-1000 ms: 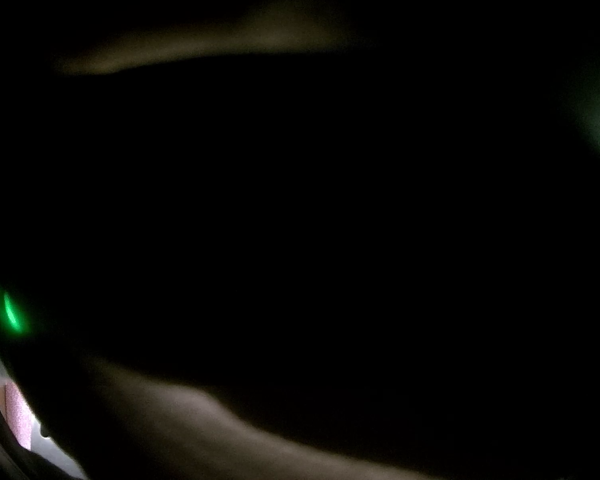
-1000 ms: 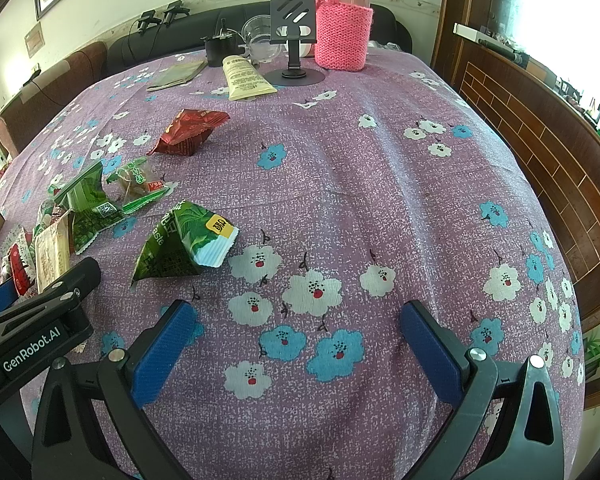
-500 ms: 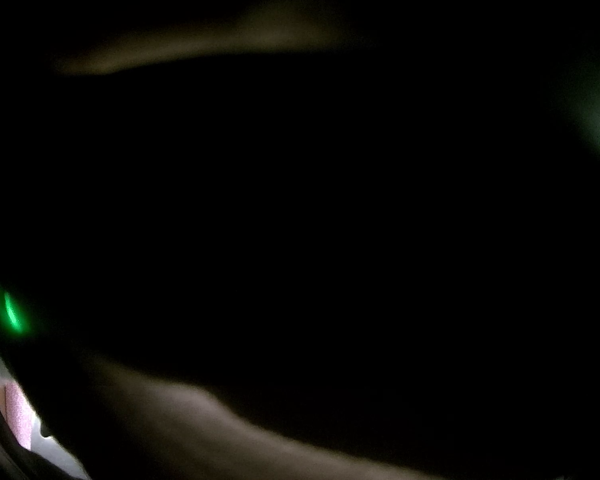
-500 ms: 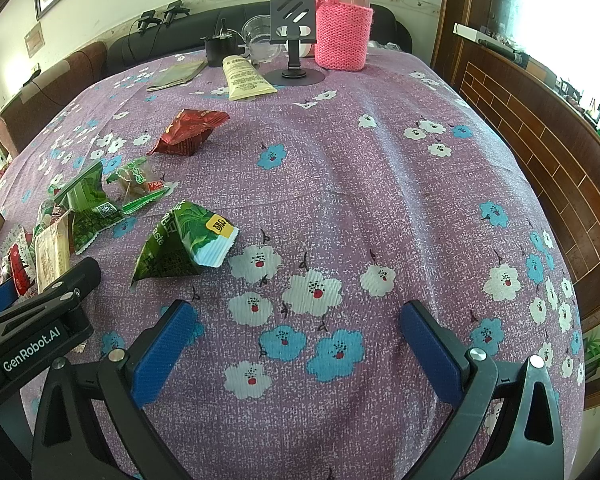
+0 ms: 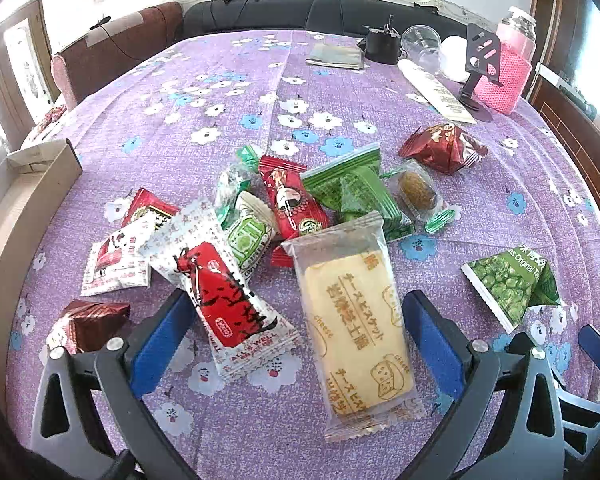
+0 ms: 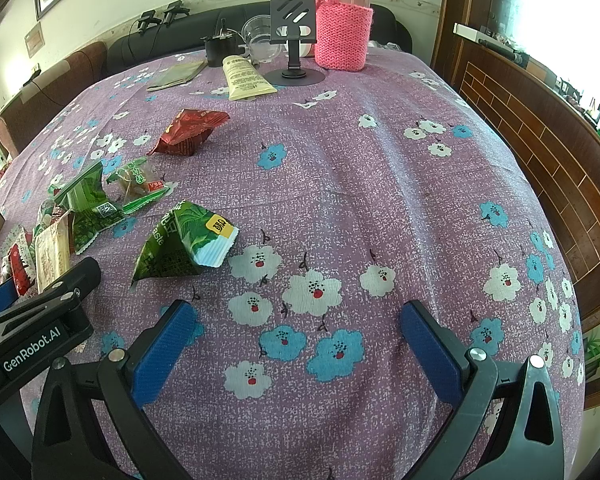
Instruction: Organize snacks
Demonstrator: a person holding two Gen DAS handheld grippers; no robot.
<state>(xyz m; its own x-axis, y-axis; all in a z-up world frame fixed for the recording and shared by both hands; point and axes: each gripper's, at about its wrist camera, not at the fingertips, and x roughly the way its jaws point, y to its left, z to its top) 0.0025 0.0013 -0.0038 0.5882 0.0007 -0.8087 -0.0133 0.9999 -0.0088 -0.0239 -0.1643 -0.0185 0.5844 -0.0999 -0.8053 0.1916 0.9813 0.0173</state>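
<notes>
Several wrapped snacks lie in a loose pile on the purple flowered tablecloth [image 5: 228,92]. In the left wrist view my left gripper [image 5: 296,336] stands open low over the cloth, its blue pads either side of a red-and-white packet [image 5: 224,304] and a clear cheese biscuit pack [image 5: 356,320]. Green packs [image 5: 356,192], a red pouch [image 5: 440,148] and a green pea pouch [image 5: 512,284] lie further on. My right gripper [image 6: 296,344] is open over bare cloth, with the green pea pouch [image 6: 180,240] ahead to its left.
A cardboard box [image 5: 16,208] stands at the table's left edge. At the far end are a pink knit-sleeved flask [image 6: 342,32], a black phone stand [image 6: 294,40], a cream tube [image 6: 246,78], a clear cup [image 6: 258,36] and a flat booklet [image 6: 176,74]. A dark sofa lies behind.
The left wrist view was almost wholly dark before; now it shows the table and the snack pile. The right gripper and its view have not moved.
</notes>
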